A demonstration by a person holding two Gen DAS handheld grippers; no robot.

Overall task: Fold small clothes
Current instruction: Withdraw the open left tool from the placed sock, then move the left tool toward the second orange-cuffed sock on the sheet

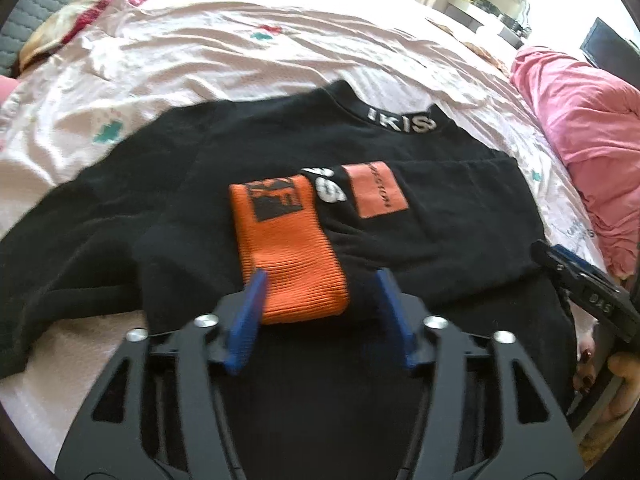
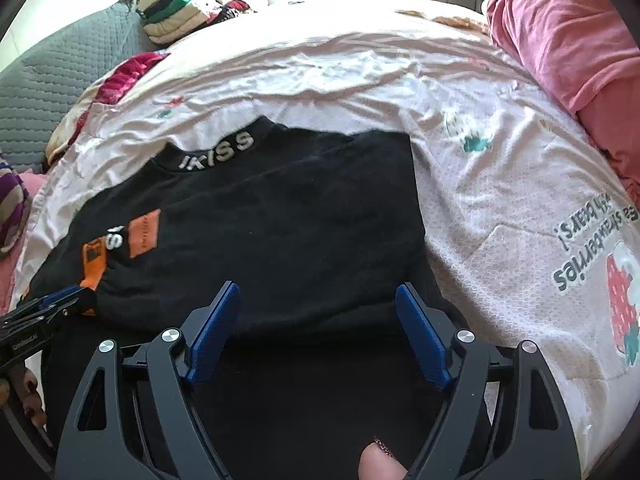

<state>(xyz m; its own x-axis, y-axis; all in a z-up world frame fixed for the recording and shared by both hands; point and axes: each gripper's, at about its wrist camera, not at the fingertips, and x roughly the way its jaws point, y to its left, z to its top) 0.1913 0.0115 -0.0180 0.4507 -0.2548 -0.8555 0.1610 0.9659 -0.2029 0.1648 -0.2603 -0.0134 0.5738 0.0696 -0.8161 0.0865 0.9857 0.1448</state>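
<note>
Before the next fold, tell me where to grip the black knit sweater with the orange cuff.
Probably pinch the black knit sweater at its near hem, coming in low from the near side. That edge lies flat just ahead of both open grippers, left and right.

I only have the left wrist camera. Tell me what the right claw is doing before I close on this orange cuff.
Observer: The right claw is open and holds nothing. Its tips are at the near edge of the black sweater.
Operator: Report what lies to the right of the sweater.
Observer: A strawberry print with lettering is on the bedsheet.
Operator: Now report the far left corner.
Observer: A stack of folded clothes sits there, beside the grey quilted headboard.
</note>
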